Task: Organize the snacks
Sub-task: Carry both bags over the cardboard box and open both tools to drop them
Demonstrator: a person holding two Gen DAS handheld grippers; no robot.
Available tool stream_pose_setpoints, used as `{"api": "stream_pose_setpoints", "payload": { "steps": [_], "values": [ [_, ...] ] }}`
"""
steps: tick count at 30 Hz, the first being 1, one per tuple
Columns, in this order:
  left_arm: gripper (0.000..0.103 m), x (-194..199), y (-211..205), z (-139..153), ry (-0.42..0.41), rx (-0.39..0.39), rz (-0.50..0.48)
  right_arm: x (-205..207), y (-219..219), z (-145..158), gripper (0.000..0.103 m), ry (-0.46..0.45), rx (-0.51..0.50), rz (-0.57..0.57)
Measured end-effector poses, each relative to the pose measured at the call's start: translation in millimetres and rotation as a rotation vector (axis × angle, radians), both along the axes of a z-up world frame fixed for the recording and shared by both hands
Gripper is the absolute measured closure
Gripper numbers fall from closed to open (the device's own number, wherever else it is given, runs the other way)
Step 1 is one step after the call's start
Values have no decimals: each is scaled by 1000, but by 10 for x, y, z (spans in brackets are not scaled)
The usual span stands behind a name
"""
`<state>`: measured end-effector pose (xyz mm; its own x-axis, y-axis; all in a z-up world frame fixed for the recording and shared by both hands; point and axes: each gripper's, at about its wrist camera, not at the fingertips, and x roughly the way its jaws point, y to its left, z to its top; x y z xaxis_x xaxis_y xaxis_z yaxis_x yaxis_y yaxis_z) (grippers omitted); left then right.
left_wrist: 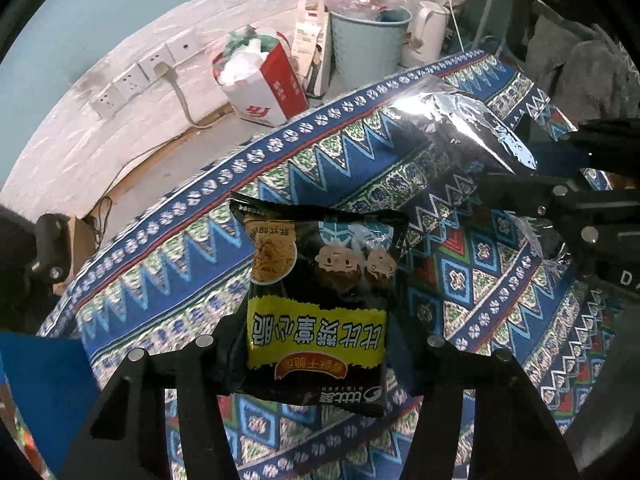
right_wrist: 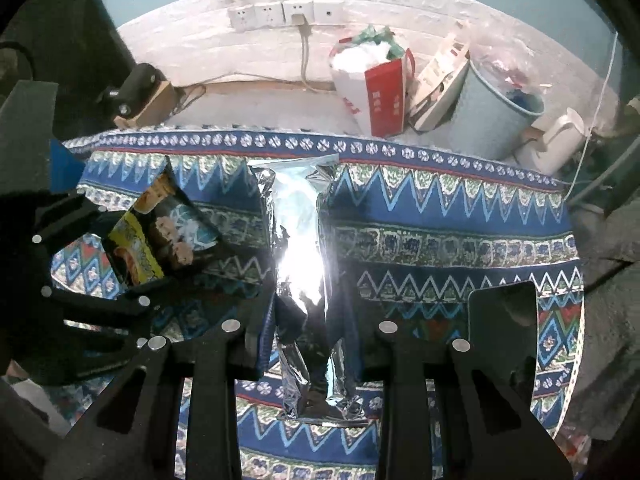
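Gripping a black instant-noodle snack packet (left_wrist: 316,304) between its two fingers, the left gripper (left_wrist: 316,360) holds the packet above the patterned blue tablecloth (left_wrist: 168,264), the packet's yellow label band (printed upside down in this view) facing the left wrist camera. From the right wrist view the same packet (right_wrist: 160,232) shows at the left, pinched in the left gripper (right_wrist: 132,280) and tilted.

The right gripper (right_wrist: 308,344) is closed on a silver foil bag (right_wrist: 304,248), which stands lengthwise between its fingers and reaches toward the far edge of the tablecloth (right_wrist: 440,216). In the left wrist view that foil bag (left_wrist: 460,128) juts up at the far right, held by the right gripper (left_wrist: 532,200).

A dark flat phone-like slab (right_wrist: 502,328) lies on the cloth to the right of the right gripper. Beyond the far table edge, on the floor by the white wall, stand a red-and-white paper bag (right_wrist: 376,84), a pale blue bin (right_wrist: 492,116) and a white kettle (right_wrist: 556,140).
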<state>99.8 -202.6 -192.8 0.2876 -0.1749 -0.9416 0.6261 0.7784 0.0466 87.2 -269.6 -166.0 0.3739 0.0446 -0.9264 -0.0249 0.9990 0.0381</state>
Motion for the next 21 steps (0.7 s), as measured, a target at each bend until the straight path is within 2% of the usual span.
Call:
{"api": "stream_pose_setpoints", "payload": {
  "steps": [12, 21],
  "values": [
    [44, -146, 315, 471, -62, -6, 67, -168, 183, 339, 75, -54, -5, 13],
    [44, -401, 578, 825, -108, -33, 105, -348, 468, 657, 75, -104, -4, 61]
  ]
}}
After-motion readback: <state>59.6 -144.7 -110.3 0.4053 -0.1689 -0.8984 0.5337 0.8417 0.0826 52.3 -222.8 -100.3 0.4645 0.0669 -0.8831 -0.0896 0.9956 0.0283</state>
